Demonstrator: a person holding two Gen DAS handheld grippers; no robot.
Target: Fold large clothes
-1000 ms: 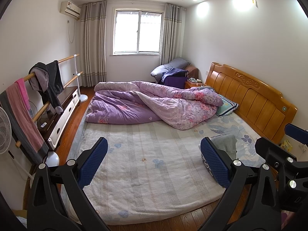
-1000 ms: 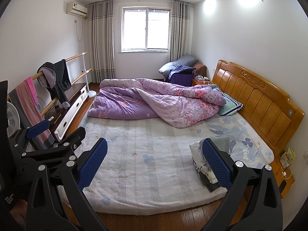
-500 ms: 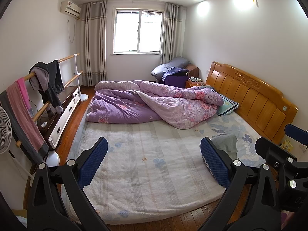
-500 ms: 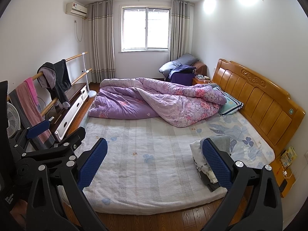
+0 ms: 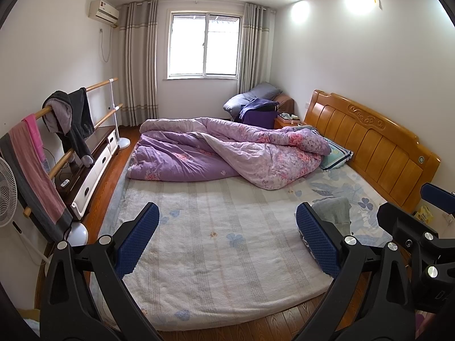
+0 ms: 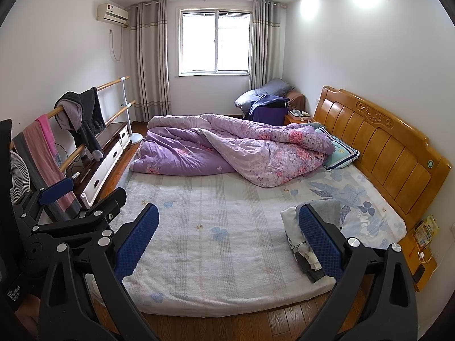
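We hold the left gripper [image 5: 227, 241] and the right gripper [image 6: 230, 241] above the foot of the bed [image 6: 227, 250], both with jaws spread wide and holding nothing. The pile of clothes [image 6: 307, 236] lies at the lower right of the right wrist view, near the mattress edge: a grey garment on top, white printed fabric and darker pieces beneath. In the left wrist view, only the grey top [image 5: 335, 213] shows behind the right blue pad. The purple quilt [image 5: 227, 153] is bunched across frame centre. The right wrist view alone shows the bedside shelf [image 6: 421, 255] under the headboard [image 6: 384, 142].
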